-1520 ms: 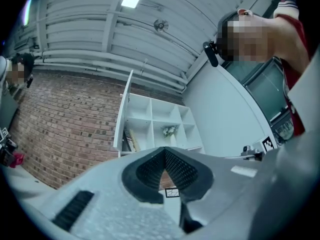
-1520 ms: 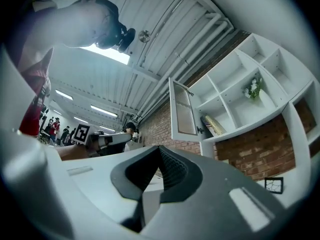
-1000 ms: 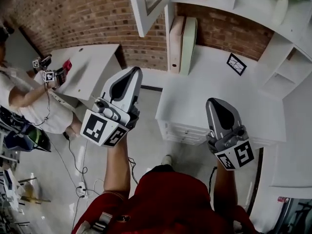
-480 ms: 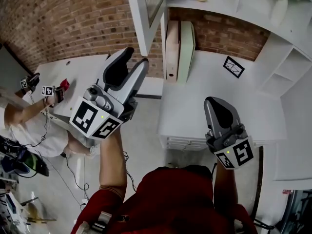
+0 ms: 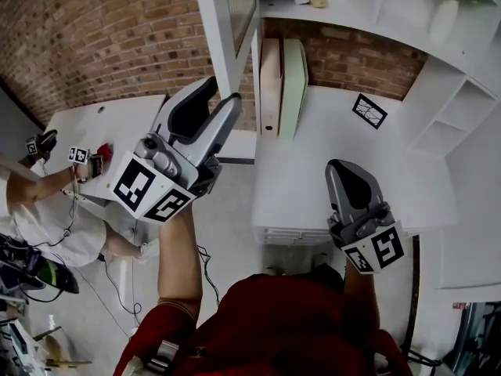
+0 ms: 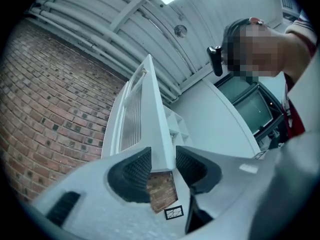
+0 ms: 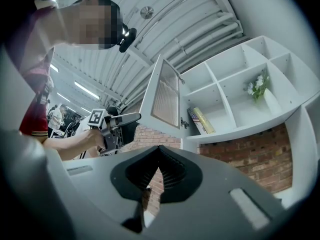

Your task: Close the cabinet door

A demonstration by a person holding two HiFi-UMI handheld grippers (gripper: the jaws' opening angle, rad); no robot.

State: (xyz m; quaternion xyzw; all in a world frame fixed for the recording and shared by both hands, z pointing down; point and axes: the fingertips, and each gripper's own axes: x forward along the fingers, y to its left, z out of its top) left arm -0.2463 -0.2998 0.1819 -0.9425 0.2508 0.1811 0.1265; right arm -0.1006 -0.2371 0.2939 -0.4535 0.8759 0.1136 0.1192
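left gripper (image 5: pixel 221 90): jaws just closing, grasping lower edge of cabinet door (image 5: pixel 220 30), which stands open, far left of shelves (image 5: pixel 407 22) | right gripper (image 5: pixel 342 166): clenched, empty | risk: shallow corner hold slips mid-swing; door slams.

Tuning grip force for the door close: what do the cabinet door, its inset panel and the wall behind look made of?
cabinet door: white painted wood or laminate, smooth matte frame.
inset panel: fine ribbing, maybe reeded glass or mesh.
wall: bare red brick, mortar joints visible.
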